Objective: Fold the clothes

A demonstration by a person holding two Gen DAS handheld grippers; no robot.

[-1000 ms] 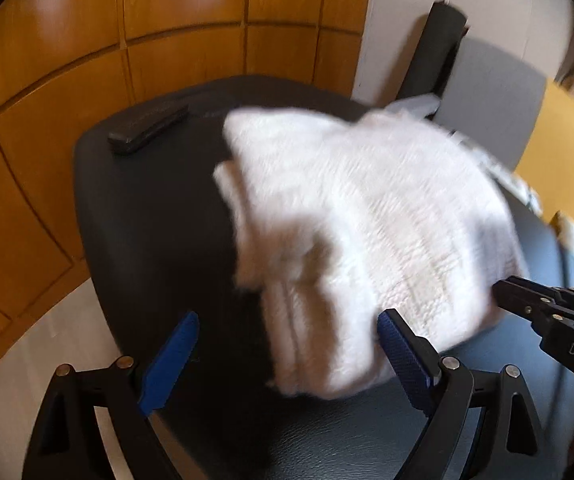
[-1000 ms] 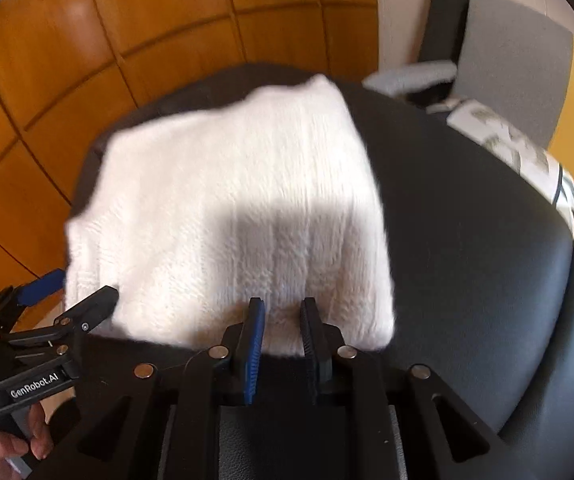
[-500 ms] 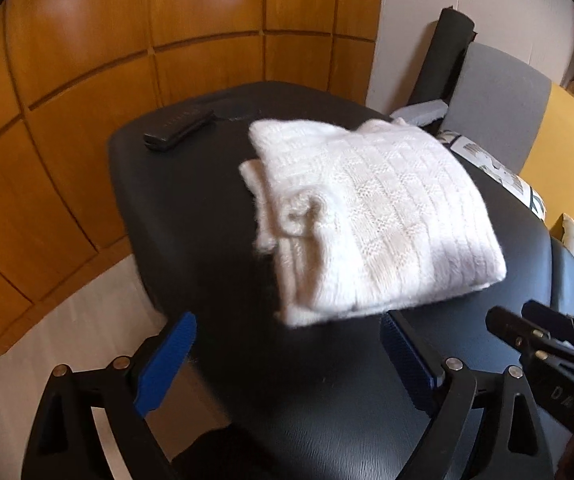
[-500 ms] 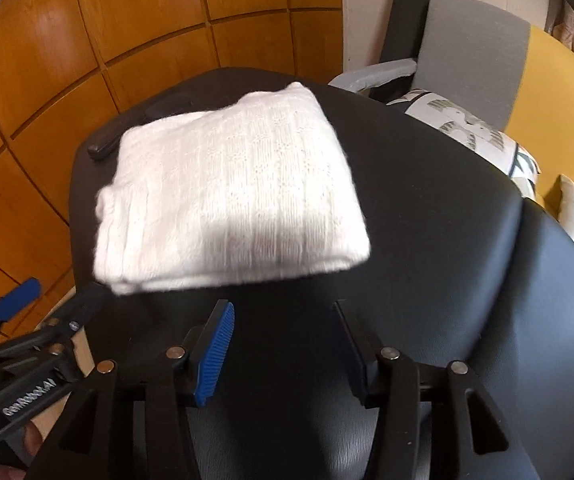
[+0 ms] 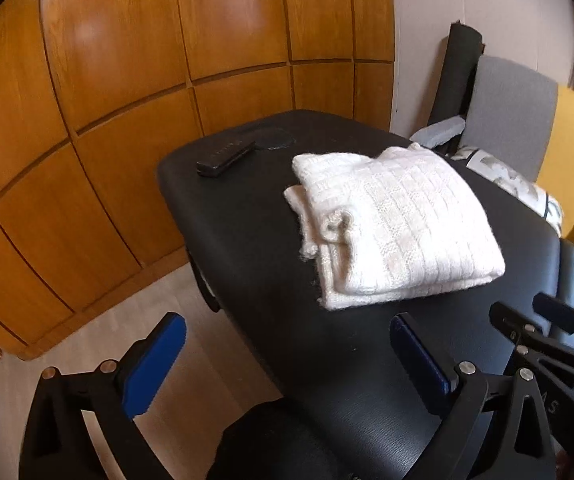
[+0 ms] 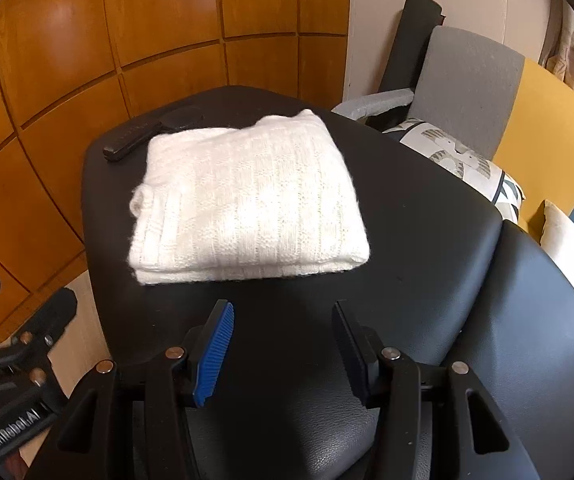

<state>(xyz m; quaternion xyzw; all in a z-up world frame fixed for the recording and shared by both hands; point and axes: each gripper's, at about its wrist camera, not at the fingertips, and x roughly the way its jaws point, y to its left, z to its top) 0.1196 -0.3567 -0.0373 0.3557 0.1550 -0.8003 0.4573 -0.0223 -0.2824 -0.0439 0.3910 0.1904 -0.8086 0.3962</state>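
Left wrist view: my left gripper (image 5: 287, 354) has backed off, fingers wide apart, and the folded white knit sweater (image 5: 391, 222) now sits farther away on the black padded table (image 5: 247, 240).

Right wrist view: my right gripper (image 6: 283, 344) went from pinched to spread, clear of the sweater (image 6: 247, 200), with the black remote (image 6: 129, 140) far-left of it.

The folded knit sweater (image 6: 247, 204) is cream-white with a ribbed and basket-weave pattern. It lies on a black leatherette padded worktop (image 6: 427, 240). The slim rectangular remote (image 5: 225, 157) is black. Both grippers' fingers (image 6: 213, 354) carry blue ribbed pads on black frames. The panelled wooden wall (image 5: 127, 60) is honey-orange; the armchair (image 6: 471, 80) grey.
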